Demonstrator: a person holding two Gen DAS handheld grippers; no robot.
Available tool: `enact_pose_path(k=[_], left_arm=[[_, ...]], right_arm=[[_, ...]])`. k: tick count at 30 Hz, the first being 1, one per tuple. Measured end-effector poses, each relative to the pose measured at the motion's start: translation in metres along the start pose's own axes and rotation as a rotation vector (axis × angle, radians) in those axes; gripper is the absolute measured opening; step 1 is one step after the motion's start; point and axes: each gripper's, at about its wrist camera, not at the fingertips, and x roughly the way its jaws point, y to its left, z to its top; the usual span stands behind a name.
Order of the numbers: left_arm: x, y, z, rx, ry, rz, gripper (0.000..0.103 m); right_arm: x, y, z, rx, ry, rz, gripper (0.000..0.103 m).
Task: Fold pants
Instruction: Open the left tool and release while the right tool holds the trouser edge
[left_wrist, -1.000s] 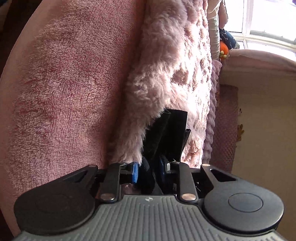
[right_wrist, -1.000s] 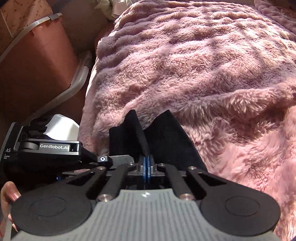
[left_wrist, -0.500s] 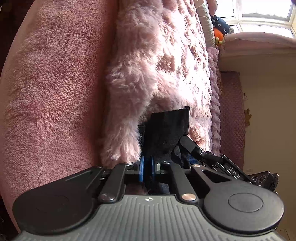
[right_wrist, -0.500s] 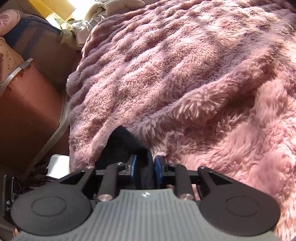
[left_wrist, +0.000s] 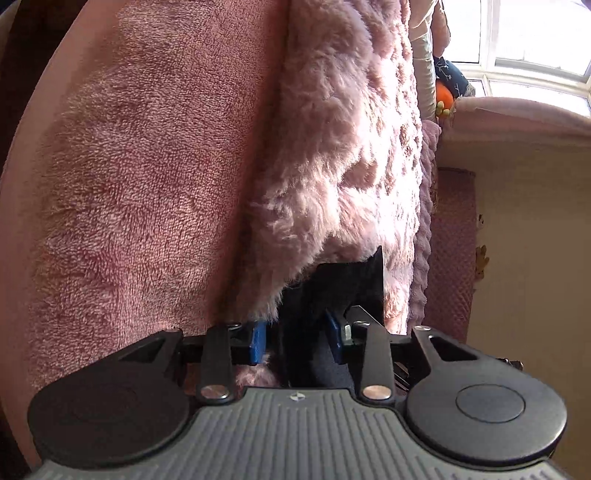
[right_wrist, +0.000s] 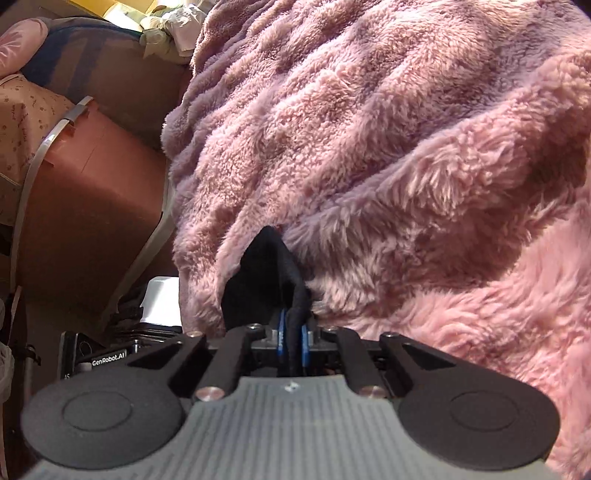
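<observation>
Since half a second ago the left tool's (left_wrist: 297, 341) blue pads (left_wrist: 257, 341) have spread apart from the near-shut pinch they had on the black pants (left_wrist: 332, 286), and the other tool no longer shows at the right of that view. In the left wrist view the pads now stand wide, with the black cloth lying loosely between them against the fluffy pink blanket (left_wrist: 343, 147), beside a smoother pink bedspread (left_wrist: 140, 177); a window (left_wrist: 535, 48) glows at the upper right. In the right wrist view the right tool (right_wrist: 291, 341) is pressed together on a fold of the pants (right_wrist: 264, 273), which rises in a dark peak against the blanket (right_wrist: 388, 129) at the bed's edge, near a brown box (right_wrist: 92, 206).
</observation>
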Motion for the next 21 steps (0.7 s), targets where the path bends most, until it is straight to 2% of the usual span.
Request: enact_pose_path(k=[1, 4, 7, 9, 10, 11, 12, 13, 14, 15, 16, 17, 18, 19, 20, 21], left_arm=[[0.001, 0.000, -0.002, 0.002, -0.023, -0.006, 0.006], [0.000, -0.015, 0.001, 0.023, -0.042, -0.008, 0.005], [-0.017, -0.034, 0.003, 0.099, -0.141, -0.084, 0.004], [-0.018, -0.032, 0.004, 0.057, -0.193, -0.112, 0.004], [-0.018, -0.025, 0.004, 0.017, -0.214, -0.103, 0.004], [-0.014, -0.019, 0.004, -0.013, -0.227, -0.053, 0.004], [-0.010, -0.013, 0.005, -0.038, -0.228, 0.008, 0.005], [-0.011, -0.009, 0.007, -0.061, -0.234, 0.021, 0.007], [-0.016, -0.006, 0.008, -0.093, -0.241, 0.000, 0.009], [-0.025, -0.007, 0.009, -0.117, -0.264, -0.026, 0.016], [-0.037, -0.011, 0.009, -0.113, -0.310, -0.040, 0.030], [-0.054, -0.022, 0.008, -0.065, -0.387, -0.004, 0.039], [-0.069, -0.035, 0.005, 0.001, -0.469, 0.064, 0.048], [-0.081, -0.047, 0.002, 0.061, -0.536, 0.135, 0.054], [-0.092, -0.057, -0.002, 0.122, -0.576, 0.173, 0.054], [-0.099, -0.062, -0.002, 0.158, -0.559, 0.152, 0.054]], right_arm=[[-0.001, 0.003, -0.001, -0.012, -0.009, -0.002, 0.003], [-0.010, 0.009, 0.000, -0.015, -0.063, 0.020, 0.003], [-0.020, 0.012, 0.009, 0.015, -0.121, 0.042, 0.003], [-0.022, 0.014, 0.012, 0.032, -0.162, 0.067, 0.003], [-0.019, 0.012, 0.013, 0.063, -0.176, 0.074, 0.004], [-0.012, 0.011, 0.013, 0.103, -0.179, 0.059, 0.004], [-0.006, 0.009, 0.013, 0.143, -0.177, 0.020, 0.013], [0.000, 0.008, 0.013, 0.164, -0.179, -0.022, 0.029], [0.000, 0.008, 0.013, 0.185, -0.189, -0.055, 0.039], [-0.005, 0.009, 0.012, 0.202, -0.220, -0.068, 0.046], [-0.014, 0.013, 0.011, 0.197, -0.258, -0.080, 0.047], [-0.031, 0.020, 0.008, 0.155, -0.318, -0.100, 0.047], [-0.052, 0.028, 0.004, 0.093, -0.369, -0.120, 0.047], [-0.072, 0.034, -0.002, 0.043, -0.409, -0.126, 0.047], [-0.092, 0.037, -0.008, 0.006, -0.431, -0.129, 0.046], [-0.114, 0.041, -0.018, -0.035, -0.444, -0.141, 0.046]])
